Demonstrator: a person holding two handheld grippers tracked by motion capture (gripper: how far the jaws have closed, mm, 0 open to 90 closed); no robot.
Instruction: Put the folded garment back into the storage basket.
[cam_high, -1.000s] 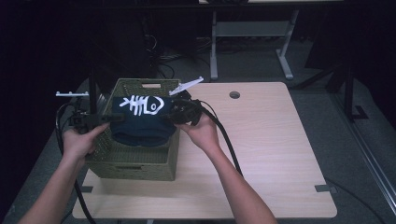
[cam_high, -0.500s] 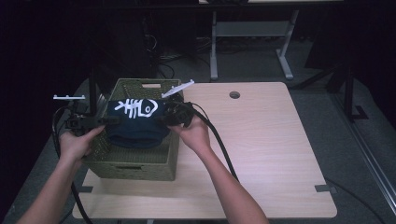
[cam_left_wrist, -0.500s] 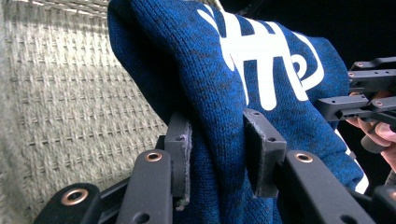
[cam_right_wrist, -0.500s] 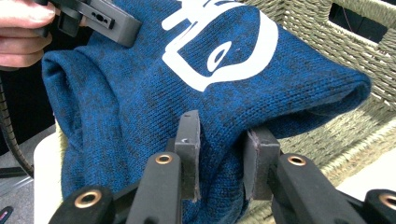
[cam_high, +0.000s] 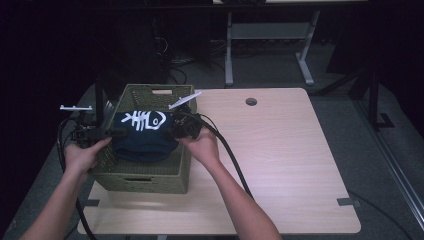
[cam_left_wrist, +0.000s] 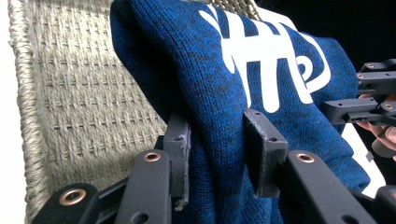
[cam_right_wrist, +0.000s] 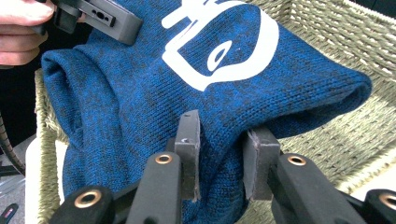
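Over the basket (cam_high: 150, 175), both hand-held grippers (cam_left_wrist: 217, 158) (cam_right_wrist: 219, 154) pinch the blue sweater (cam_high: 145, 142) between them.

My left tongs (cam_left_wrist: 217, 154) were clamped on a thick fold of the blue knit sweater (cam_left_wrist: 210, 93), one pad either side with the fabric bunched between. The white fishbone print (cam_left_wrist: 266, 56) faced up toward the right. Behind it sat the woven basket wall (cam_left_wrist: 79, 93). My right tongs (cam_left_wrist: 369, 100) were at the far right edge, right against the sweater.
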